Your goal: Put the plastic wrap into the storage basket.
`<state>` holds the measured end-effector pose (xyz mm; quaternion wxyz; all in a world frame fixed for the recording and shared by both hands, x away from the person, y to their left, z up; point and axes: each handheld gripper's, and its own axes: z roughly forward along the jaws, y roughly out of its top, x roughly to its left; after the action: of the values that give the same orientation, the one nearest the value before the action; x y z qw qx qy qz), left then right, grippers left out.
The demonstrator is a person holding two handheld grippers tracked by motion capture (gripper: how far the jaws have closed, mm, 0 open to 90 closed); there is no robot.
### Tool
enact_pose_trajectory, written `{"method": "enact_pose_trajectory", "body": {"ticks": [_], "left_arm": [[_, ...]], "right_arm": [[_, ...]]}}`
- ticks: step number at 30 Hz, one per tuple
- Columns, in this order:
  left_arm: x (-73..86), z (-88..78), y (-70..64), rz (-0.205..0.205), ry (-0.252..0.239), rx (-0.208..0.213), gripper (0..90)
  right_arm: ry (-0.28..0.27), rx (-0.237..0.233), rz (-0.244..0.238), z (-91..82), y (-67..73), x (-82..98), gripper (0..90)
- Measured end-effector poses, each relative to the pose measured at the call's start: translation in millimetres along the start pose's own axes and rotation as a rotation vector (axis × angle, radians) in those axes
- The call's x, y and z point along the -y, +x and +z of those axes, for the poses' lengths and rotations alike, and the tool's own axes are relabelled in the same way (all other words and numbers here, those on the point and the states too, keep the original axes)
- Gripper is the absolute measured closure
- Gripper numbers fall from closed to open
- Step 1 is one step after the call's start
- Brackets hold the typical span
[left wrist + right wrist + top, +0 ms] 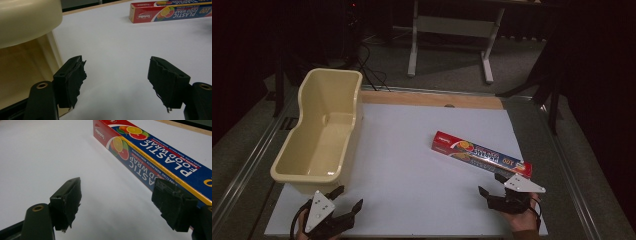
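Approach step, judging by the layout: right tongs [491, 183] spread wide, holding nothing, poised just short of the near end of the long red-and-blue cardboard box of plastic food wrap [482, 155]. In the right gripper view, right tongs [117, 195] aimed along the box's flank rather than across it. Box [160, 157] lying flat, running ahead and away past the right-hand jaw, with bare white tabletop [50, 150] between the jaws. Contact between that jaw and the box: cannot tell, very close at least.

Left tongs [349, 196] likewise wide and empty, low over the tabletop, just beside the near corner of the cream plastic tub [319, 145]. In the left gripper view, tub wall [25, 22] close by the left-hand jaw of the left tongs [117, 72], box [170, 11] well ahead and off to the right.

Next move, as a judgement: shift the right tongs sideways to straddle the box across its narrow width, near the end or nearer the middle for balance, then close firmly. Likely destination the tub, empty for now. Risk of the long box tipping if pinched too near one end.
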<state>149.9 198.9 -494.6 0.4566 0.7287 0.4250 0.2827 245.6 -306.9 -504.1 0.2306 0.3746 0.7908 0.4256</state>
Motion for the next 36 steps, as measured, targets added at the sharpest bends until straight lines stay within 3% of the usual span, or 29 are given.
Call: {"method": "enact_pose_trajectory", "body": {"ticks": [13,21,31,36], "left_arm": [[-0.4,-0.2,-0.1,-0.004,-0.007,0.001,28.9],[-0.5,0.0,-0.5,-0.001,-0.007,0.000,28.8],[-0.3,0.3,-1.3,0.001,-0.005,-0.002,28.8],[-0.2,0.7,-1.5,0.000,-0.004,0.000,28.8]], "right_arm": [[0.022,-0.016,0.006,3.4,-6.3,-3.8,24.4],[0.060,-0.031,-0.042,13.6,-10.6,-13.0,24.7],[0.126,-0.025,-0.114,33.8,-32.0,-35.7,24.6],[0.159,-0.008,-0.127,40.7,-45.5,-46.8,24.6]]}}
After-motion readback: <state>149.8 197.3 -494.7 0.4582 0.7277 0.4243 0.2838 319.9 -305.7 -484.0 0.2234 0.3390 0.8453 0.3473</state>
